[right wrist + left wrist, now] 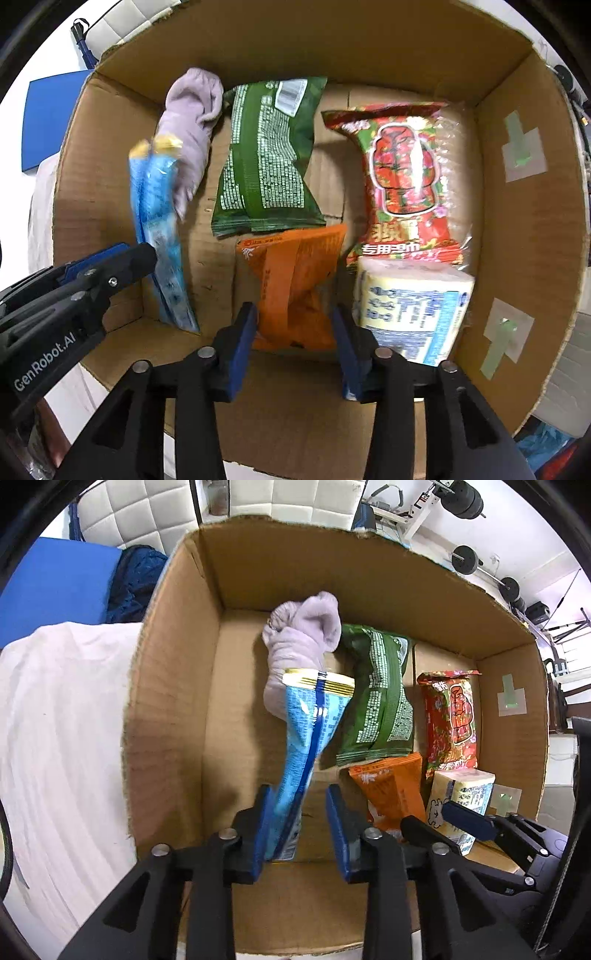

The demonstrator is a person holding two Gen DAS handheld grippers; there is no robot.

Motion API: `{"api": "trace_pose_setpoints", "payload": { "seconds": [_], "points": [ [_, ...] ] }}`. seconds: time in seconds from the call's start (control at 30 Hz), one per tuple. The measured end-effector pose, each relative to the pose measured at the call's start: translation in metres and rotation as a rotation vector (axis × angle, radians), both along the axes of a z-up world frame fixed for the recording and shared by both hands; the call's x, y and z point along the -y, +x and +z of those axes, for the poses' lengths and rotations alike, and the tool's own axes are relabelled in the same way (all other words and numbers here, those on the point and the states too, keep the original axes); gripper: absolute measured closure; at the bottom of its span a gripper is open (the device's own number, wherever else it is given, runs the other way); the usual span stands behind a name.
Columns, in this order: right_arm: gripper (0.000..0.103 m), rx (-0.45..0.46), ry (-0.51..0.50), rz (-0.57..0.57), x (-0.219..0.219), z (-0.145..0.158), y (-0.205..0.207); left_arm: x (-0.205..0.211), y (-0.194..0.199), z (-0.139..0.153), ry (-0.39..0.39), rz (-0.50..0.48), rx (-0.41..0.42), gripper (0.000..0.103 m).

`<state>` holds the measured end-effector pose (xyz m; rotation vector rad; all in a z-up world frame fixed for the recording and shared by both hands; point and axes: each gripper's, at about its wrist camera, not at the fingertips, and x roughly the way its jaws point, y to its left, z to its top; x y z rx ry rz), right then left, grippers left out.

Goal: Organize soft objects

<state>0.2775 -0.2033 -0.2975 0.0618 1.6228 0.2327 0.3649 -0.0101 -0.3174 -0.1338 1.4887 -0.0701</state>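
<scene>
A cardboard box [173, 686] [524, 229] holds soft items. A light blue packet [306, 746] [159, 229] stands between my left gripper's [301, 823] open jaws, leaning on the left finger. Behind it lies a lilac sock [299, 638] [192, 122]. A green packet [376, 698] [269, 158], a red floral packet [450, 720] [402, 177], an orange packet [391, 790] [295, 284] and a wrapped tissue roll [461, 797] [410, 306] lie in the box. My right gripper [293, 343] is open around the orange packet's near end and also shows in the left wrist view [436, 819].
A white cloth [62, 746] covers the surface left of the box. A blue mat [59, 583] and a dark blue fabric [133, 583] lie behind it. Weights and gym gear [469, 557] stand at the back right. Tape patches [521, 147] mark the box's right wall.
</scene>
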Motion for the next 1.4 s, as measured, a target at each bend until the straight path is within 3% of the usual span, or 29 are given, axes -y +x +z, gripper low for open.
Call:
{"api": "trace_pose_setpoints", "payload": {
  "seconds": [0.17, 0.23, 0.3, 0.4, 0.5, 0.77, 0.93, 1.2, 1.33, 1.4],
  "points": [
    [0.047, 0.030, -0.031, 0.002, 0.004, 0.017, -0.002, -0.002, -0.006, 0.015, 0.033, -0.007, 0.046, 0.060],
    [0.024, 0.058, -0.045, -0.002, 0.008, 0.026, -0.002, -0.002, -0.009, 0.022, 0.047, -0.010, 0.066, 0.039],
    [0.011, 0.093, -0.061, 0.002, 0.010, 0.037, -0.007, -0.001, -0.012, 0.030, 0.048, -0.009, 0.089, 0.024],
    [0.009, 0.123, -0.068, -0.006, 0.012, 0.050, -0.012, 0.002, -0.018, 0.040, 0.048, -0.014, 0.108, 0.013],
    [0.000, 0.150, -0.071, -0.030, 0.019, 0.061, -0.018, 0.004, -0.024, 0.049, 0.049, -0.006, 0.131, 0.009],
    [0.000, 0.218, -0.059, -0.077, 0.043, 0.105, -0.042, 0.010, -0.059, 0.093, 0.056, 0.017, 0.217, 0.006],
    [0.000, 0.309, -0.072, -0.089, 0.052, 0.152, -0.080, 0.024, -0.101, 0.148, 0.138, -0.014, 0.337, 0.006],
    [0.000, 0.433, -0.015, -0.109, 0.072, 0.239, -0.155, 0.023, -0.184, 0.223, 0.074, 0.022, 0.468, 0.006],
    [0.000, 0.497, -0.010, -0.099, 0.077, 0.279, -0.193, 0.020, -0.217, 0.248, 0.074, 0.044, 0.499, 0.006],
    [0.000, 0.513, 0.000, -0.102, 0.079, 0.293, -0.211, 0.023, -0.234, 0.263, 0.110, 0.033, 0.531, 0.006]
  ]
}}
